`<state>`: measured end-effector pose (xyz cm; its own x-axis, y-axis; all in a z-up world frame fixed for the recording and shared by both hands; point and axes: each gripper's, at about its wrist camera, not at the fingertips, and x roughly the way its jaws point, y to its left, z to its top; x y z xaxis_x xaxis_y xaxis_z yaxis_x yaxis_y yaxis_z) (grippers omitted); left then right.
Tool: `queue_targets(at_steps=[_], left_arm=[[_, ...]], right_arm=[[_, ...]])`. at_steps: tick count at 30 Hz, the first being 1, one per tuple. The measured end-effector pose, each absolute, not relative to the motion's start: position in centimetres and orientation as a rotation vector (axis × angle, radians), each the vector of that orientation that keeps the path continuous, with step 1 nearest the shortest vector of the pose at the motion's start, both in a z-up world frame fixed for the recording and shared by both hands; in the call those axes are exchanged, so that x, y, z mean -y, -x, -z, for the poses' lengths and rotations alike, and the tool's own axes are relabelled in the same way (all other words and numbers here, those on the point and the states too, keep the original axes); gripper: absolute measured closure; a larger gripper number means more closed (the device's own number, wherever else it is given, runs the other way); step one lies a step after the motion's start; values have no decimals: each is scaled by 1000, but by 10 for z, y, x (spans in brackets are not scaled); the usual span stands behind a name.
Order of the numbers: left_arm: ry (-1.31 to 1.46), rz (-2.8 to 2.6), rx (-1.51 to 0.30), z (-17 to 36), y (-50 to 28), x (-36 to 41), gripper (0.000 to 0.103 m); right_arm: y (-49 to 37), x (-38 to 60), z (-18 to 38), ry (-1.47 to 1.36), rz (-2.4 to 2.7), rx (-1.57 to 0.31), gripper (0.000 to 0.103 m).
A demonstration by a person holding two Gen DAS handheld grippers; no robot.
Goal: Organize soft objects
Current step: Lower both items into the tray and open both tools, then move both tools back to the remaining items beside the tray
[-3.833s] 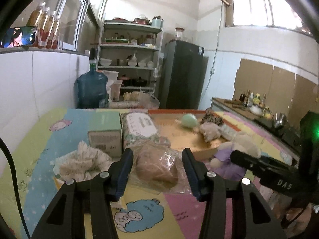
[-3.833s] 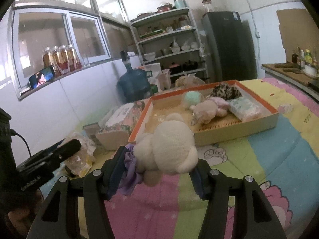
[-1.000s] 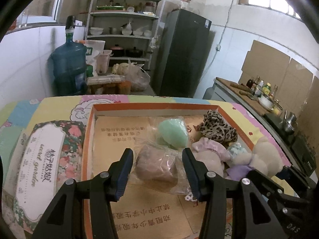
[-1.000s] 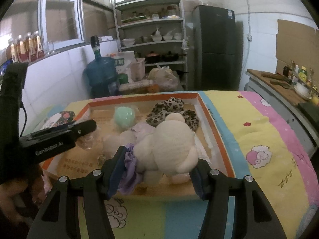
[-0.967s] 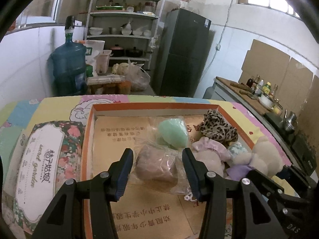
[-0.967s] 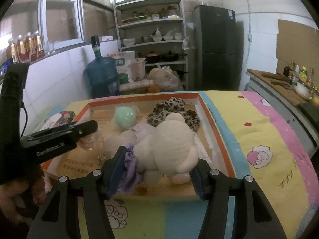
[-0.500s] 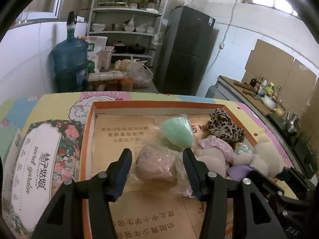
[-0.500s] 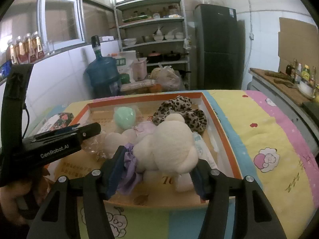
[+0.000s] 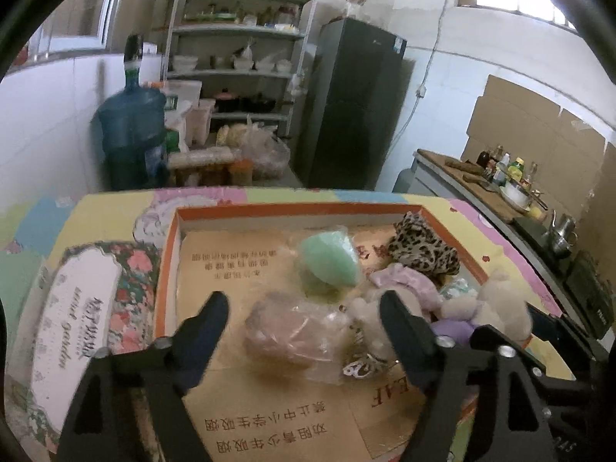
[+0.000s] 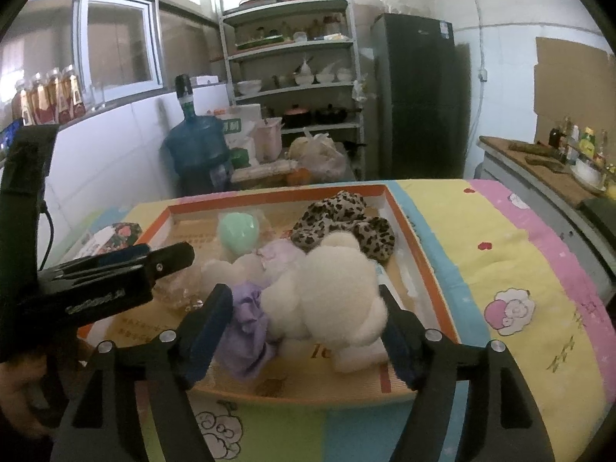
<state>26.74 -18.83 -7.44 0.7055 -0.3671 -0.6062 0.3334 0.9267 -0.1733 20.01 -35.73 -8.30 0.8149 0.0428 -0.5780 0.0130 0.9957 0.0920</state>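
An orange-rimmed tray (image 9: 292,210) (image 10: 414,227) holds a green soft ball (image 9: 329,260) (image 10: 238,231), a leopard-print cloth (image 9: 423,246) (image 10: 342,219) and a pale plush. My left gripper (image 9: 304,319) is open, its fingers wide on either side of a pinkish soft object in a clear bag (image 9: 287,331) that lies on the tray floor. My right gripper (image 10: 306,308) is open around a white plush bear in purple cloth (image 10: 327,288), which rests in the tray's right part. The bear also shows in the left wrist view (image 9: 496,304).
A floral box (image 9: 84,315) lies left of the tray on the colourful cartoon mat (image 10: 519,269). Behind stand a blue water jug (image 9: 131,134), shelves (image 10: 292,77), a dark fridge (image 10: 415,96) and a counter with bottles (image 9: 500,177) at right.
Both grippers have opened: the left let go of the bagged soft object and the right let go of the white bear, both now resting in the tray.
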Motion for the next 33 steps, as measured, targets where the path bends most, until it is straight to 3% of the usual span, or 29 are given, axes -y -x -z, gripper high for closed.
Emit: queue_targets(at_steps=[33], left_arm=[[6, 331, -374, 2, -167, 139, 18]], right_arm=[[-126, 305, 27, -91, -87, -451, 27]])
